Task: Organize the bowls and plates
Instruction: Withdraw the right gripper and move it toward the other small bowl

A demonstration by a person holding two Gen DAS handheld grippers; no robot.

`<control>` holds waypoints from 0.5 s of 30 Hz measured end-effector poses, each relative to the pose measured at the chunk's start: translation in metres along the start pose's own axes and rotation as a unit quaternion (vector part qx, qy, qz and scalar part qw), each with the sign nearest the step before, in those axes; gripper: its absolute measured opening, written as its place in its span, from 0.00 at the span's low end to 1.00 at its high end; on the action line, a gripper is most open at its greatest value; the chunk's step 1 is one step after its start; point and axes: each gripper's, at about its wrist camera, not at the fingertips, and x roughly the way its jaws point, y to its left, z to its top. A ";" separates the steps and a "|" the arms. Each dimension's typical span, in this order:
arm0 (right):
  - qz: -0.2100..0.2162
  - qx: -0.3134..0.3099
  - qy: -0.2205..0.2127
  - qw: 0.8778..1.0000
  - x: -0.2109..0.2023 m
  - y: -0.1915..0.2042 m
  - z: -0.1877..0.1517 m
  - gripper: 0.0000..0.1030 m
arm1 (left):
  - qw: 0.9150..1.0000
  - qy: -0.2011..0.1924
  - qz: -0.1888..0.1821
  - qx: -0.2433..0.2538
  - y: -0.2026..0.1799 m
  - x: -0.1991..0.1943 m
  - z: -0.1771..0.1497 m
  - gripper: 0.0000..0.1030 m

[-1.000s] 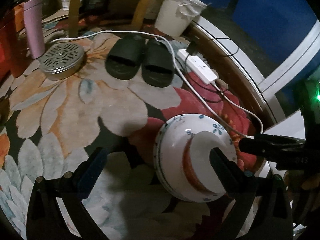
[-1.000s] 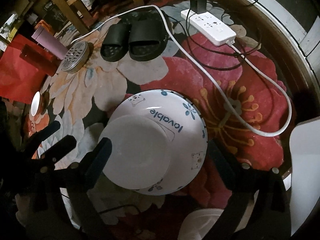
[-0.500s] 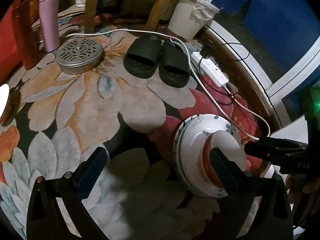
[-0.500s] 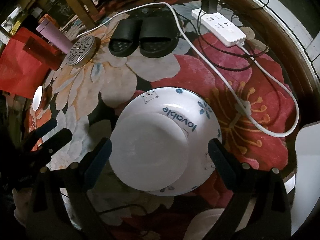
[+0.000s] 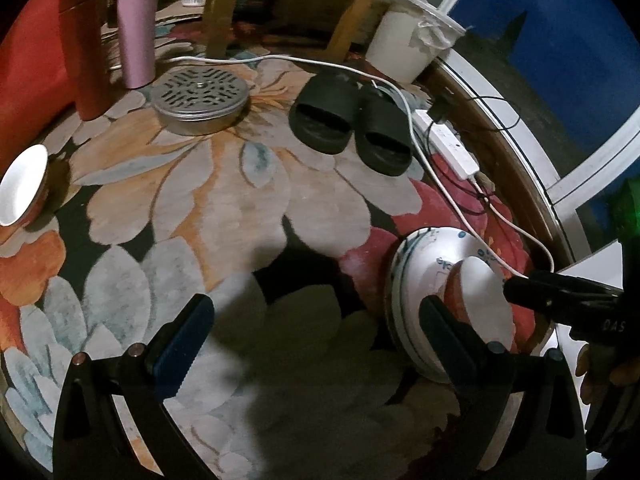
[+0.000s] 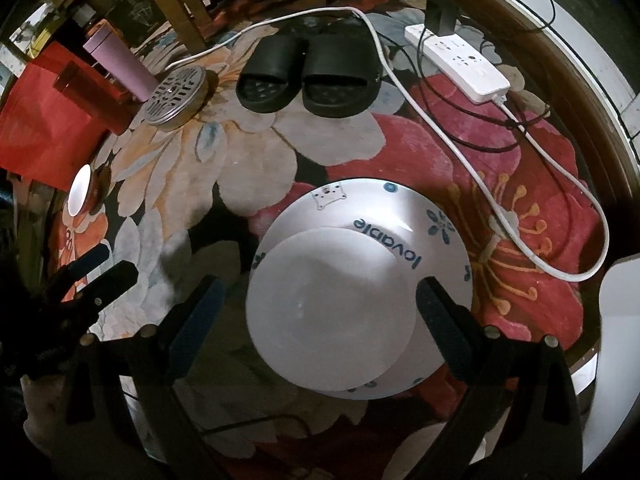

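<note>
Over the last second the left gripper (image 5: pixel 316 340) has drawn back toward the left, and the stack now sits at its right finger instead of between its jaws, which suggests stacking here is finished. Both tongs are released, the right gripper (image 6: pixel 316 316) hovering with fingers spread either side of the stack. The smooth plain white bowl (image 6: pixel 332 304) nests inside the glossy white ceramic bowl printed "lovable" (image 6: pixel 404 240), on the plush flowered rug (image 5: pixel 224 184). Another small white bowl (image 5: pixel 20 188) waits far left.
</note>
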 end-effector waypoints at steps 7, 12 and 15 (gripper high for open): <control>0.003 -0.013 -0.002 1.000 0.003 0.015 0.000 0.95 | 1.000 -0.002 0.010 -0.012 0.017 -0.006 -0.004 0.99; 0.005 -0.022 0.002 1.000 0.007 0.026 -0.002 0.95 | 1.000 -0.002 0.018 -0.018 0.030 -0.011 -0.006 0.99; 0.008 -0.030 0.004 1.000 0.008 0.033 -0.003 0.95 | 0.999 -0.004 0.023 -0.024 0.038 -0.014 -0.006 0.99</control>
